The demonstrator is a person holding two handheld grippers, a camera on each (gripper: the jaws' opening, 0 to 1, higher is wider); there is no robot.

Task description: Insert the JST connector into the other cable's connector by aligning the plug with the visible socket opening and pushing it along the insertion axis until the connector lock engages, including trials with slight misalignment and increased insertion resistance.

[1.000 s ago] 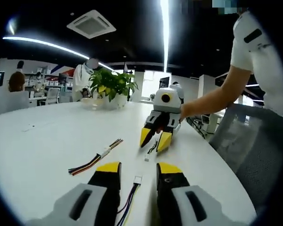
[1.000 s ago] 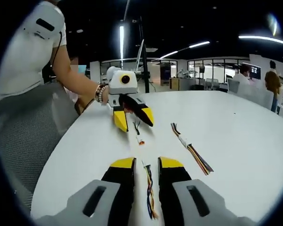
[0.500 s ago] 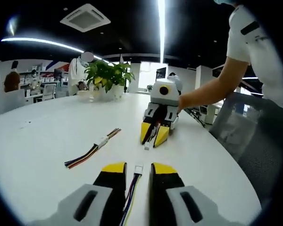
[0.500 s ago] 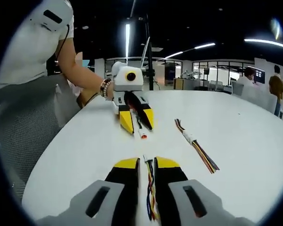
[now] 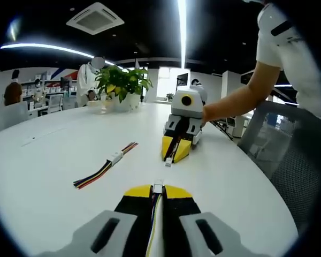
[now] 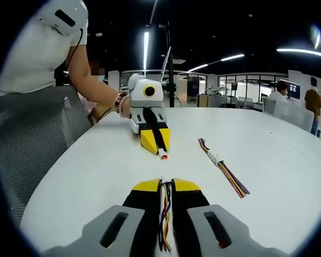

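In the left gripper view, my left gripper (image 5: 158,191) is shut on a thin cable whose white JST connector (image 5: 158,187) pokes out past the yellow tips. Facing it across the white table (image 5: 53,150), my right gripper (image 5: 175,156) is shut on the other cable, its small connector (image 5: 168,162) at the tips. In the right gripper view, my right gripper (image 6: 164,186) pinches a multi-coloured wire bundle (image 6: 164,214). The left gripper (image 6: 155,146) opposite holds its connector (image 6: 163,156) pointing toward me. The two connectors are apart, roughly in line.
A spare joined cable pair (image 5: 108,164) lies on the table, also seen as the spare cable (image 6: 222,171) to the right. A potted plant (image 5: 120,88) stands at the back. A mesh chair (image 6: 27,144) and a person's arm (image 5: 232,104) border the table edge.
Both grippers have gone from open to shut on their cables. The views have lowered slightly toward the table.
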